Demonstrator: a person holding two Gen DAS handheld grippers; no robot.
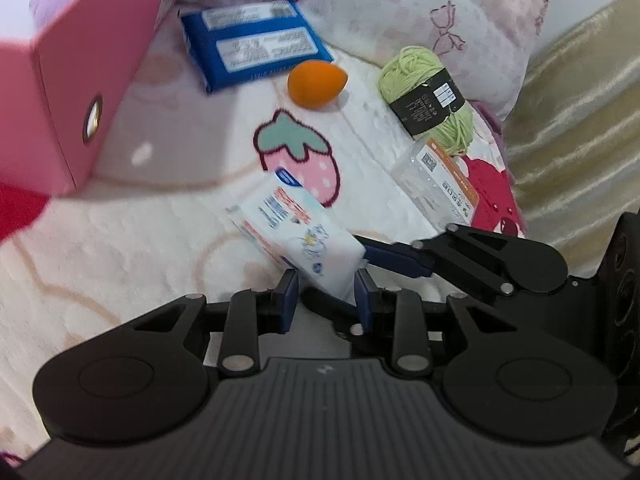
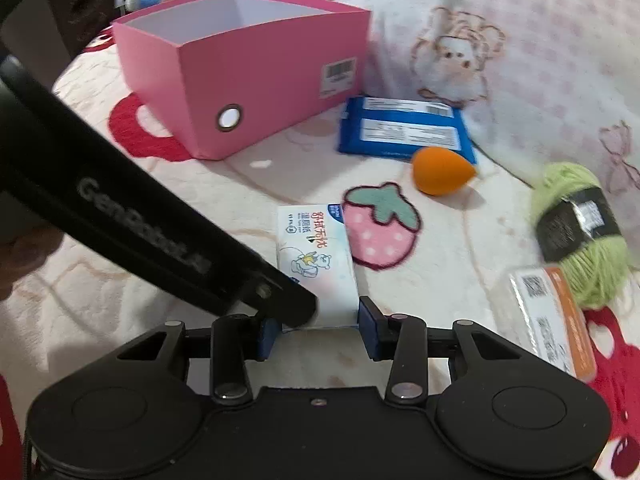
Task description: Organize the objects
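With both our left gripper (image 1: 326,294) and right gripper (image 2: 318,330) spread around the tissue pack (image 1: 304,232), neither clamped, we risked colliding or fumbling it.

A fleecy strawberry-print blanket (image 2: 460,240) carries a pink box (image 2: 256,68), blue packet (image 2: 404,128), orange sponge (image 2: 440,170), green yarn (image 2: 580,232), tissue pack (image 2: 316,256) and clear packet (image 2: 552,320).

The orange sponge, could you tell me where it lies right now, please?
In the right wrist view the orange sponge lies right of centre on the blanket, touching the blue packet behind it, with the green yarn further right.
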